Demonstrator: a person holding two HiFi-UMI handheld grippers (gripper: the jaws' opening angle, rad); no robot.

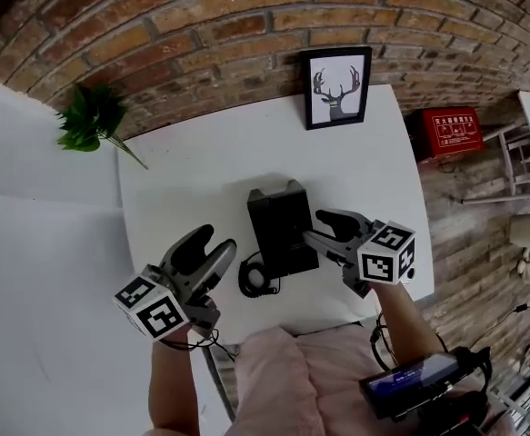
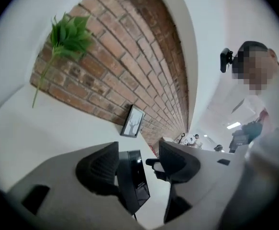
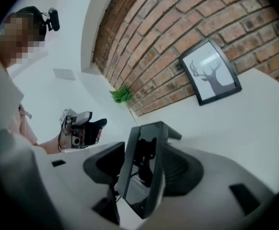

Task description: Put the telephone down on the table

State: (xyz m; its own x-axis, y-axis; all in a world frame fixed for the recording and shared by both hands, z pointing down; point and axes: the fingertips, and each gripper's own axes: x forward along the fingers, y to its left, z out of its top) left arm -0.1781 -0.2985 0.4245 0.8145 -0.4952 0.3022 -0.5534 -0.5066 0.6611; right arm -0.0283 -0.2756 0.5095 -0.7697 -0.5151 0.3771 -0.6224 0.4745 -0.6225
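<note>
A black telephone [image 1: 281, 225] lies flat on the white table [image 1: 201, 162], with its coiled cord [image 1: 257, 278] bunched by its near left corner. My right gripper [image 1: 317, 227] reaches in from the right. The phone's right edge [image 3: 144, 166] stands between its jaws, with a gap at the left jaw, so the gripper is open. My left gripper [image 1: 215, 243] hovers left of the phone, apart from it and open. Nothing is between its jaws [image 2: 138, 159], and the phone [image 2: 135, 181] shows beyond them. The left gripper [image 3: 82, 128] also shows in the right gripper view.
A framed deer picture [image 1: 336, 86] leans on the brick wall at the table's back. A green sprig [image 1: 90, 116] sits at the back left corner. A red box [image 1: 451, 130] stands on the floor past the table's right edge.
</note>
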